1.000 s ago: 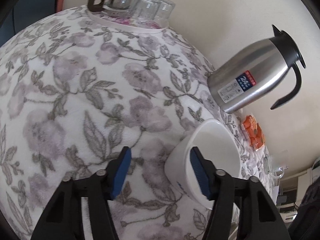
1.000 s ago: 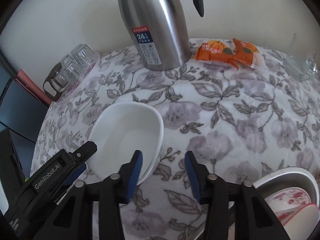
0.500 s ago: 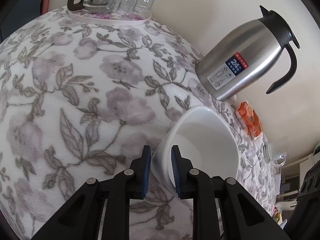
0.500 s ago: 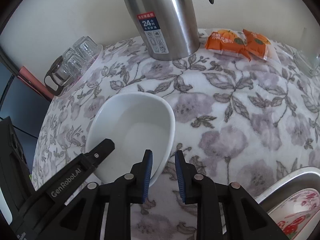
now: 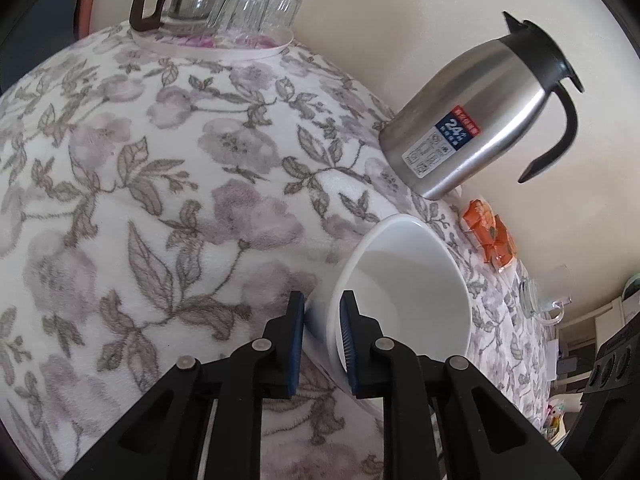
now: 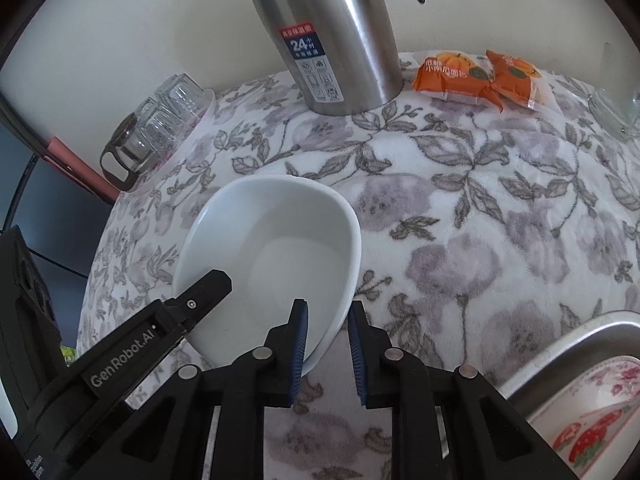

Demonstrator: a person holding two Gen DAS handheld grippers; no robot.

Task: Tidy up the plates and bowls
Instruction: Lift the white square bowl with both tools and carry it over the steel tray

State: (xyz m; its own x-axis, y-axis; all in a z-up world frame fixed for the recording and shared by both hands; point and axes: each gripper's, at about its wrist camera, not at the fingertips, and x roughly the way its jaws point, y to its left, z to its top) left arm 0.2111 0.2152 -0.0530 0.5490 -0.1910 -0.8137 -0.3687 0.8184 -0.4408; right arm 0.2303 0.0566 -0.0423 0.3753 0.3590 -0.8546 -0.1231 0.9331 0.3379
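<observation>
White bowl [image 5: 404, 292], plain, deep: lower centre-right of the left wrist frame, centre-left of the right wrist frame [image 6: 276, 256]; sits on the floral tablecloth [image 5: 160, 184].

Left gripper [image 5: 323, 328]: clamped on the near rim of the white bowl, one blue pad outside the wall, one inside. Seen too at lower left of the right wrist frame [image 6: 208, 284], reaching over the rim.

Right gripper [image 6: 327, 334]: jaws narrowly parted, straddling the bowl's right-hand rim; left pad against the inner wall, right pad with a gap to the outer wall. Grip not firm, so far as visible.

Steel thermos jug [image 6: 328, 36], black handle, blue-and-red label: top centre of the right wrist frame, upright on the cloth beyond the bowl.

Orange snack packets [image 6: 476, 76]: upper right, beside the jug.

Round tray with glass pot and upturned glasses [image 5: 216, 4]: top left of the left wrist frame.

Metal basin [image 6: 560, 344]: lower right of the right wrist frame, holding a rose-patterned dish [image 6: 592, 412].
</observation>
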